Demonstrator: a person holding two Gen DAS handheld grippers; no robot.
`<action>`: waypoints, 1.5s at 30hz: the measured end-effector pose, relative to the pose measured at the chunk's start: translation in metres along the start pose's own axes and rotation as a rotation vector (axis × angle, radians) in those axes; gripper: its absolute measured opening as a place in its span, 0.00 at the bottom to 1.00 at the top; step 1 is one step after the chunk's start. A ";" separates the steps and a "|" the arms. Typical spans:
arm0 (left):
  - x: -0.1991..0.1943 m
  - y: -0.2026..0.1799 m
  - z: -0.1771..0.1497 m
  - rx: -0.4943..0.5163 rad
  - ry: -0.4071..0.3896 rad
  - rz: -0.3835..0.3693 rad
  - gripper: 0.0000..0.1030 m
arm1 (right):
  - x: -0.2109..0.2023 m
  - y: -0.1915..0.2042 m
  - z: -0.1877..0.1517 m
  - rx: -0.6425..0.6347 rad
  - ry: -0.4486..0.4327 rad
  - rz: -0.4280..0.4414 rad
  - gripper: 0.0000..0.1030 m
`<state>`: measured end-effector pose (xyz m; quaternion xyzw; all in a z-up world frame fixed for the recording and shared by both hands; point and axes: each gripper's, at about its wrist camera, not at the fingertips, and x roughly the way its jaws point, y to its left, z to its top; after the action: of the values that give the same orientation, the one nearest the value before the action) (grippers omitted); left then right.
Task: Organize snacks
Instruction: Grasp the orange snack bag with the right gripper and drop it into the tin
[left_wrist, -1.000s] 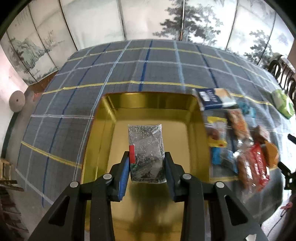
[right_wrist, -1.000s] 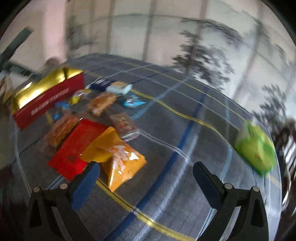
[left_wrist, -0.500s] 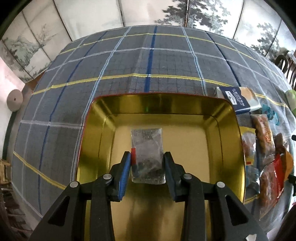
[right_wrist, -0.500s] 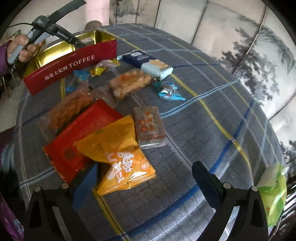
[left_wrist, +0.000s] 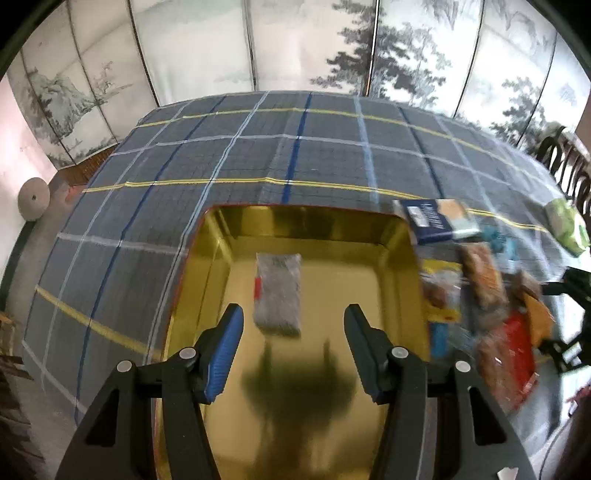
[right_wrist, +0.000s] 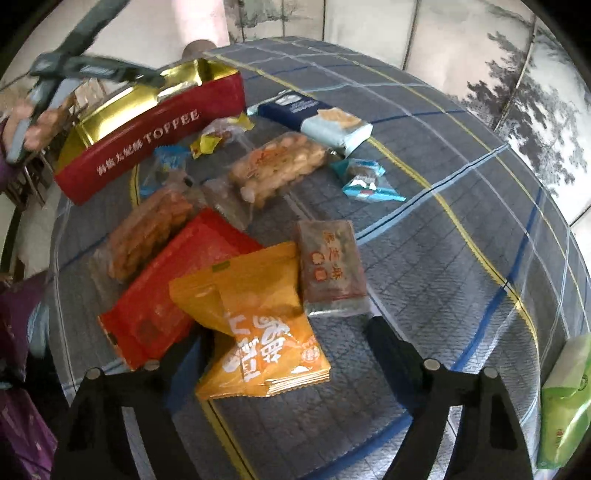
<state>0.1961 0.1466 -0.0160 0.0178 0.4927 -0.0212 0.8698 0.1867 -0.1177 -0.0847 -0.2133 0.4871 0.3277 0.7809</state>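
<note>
In the left wrist view my left gripper (left_wrist: 291, 325) is open above the gold tin (left_wrist: 391, 236). A clear packet of dark bits (left_wrist: 277, 291) lies flat on the tin's floor just beyond the fingertips, free of them. In the right wrist view my right gripper (right_wrist: 288, 350) is open and low over the snack pile, its jaws either side of an orange packet (right_wrist: 258, 325). A red packet (right_wrist: 166, 295) lies under the orange one, and a brown bar (right_wrist: 330, 269) lies just beyond it. The tin's red side reads TOFFEE (right_wrist: 155, 136).
More snacks lie between the tin and my right gripper: two clear packs of nuts (right_wrist: 280, 166), a navy and pale-blue box (right_wrist: 317, 118), small teal wrappers (right_wrist: 365, 181). A green pack (right_wrist: 565, 398) sits at the table's right edge. A plaid cloth (left_wrist: 295, 155) covers the table.
My left gripper has opened and let go of the clear packet, which now lies in the tin, and it has drawn back. My right gripper has moved down over the orange packet.
</note>
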 end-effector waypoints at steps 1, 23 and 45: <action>-0.007 -0.002 -0.004 0.003 -0.010 -0.003 0.52 | -0.002 -0.001 0.000 0.006 -0.003 -0.006 0.69; -0.089 0.012 -0.105 -0.155 -0.059 -0.005 0.58 | -0.085 0.048 0.028 0.257 -0.311 0.032 0.43; -0.097 0.043 -0.122 -0.105 -0.106 0.072 0.77 | 0.061 0.130 0.220 0.169 -0.144 0.037 0.43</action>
<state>0.0441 0.1973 0.0052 -0.0114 0.4454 0.0350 0.8946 0.2484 0.1347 -0.0457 -0.1137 0.4597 0.3140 0.8229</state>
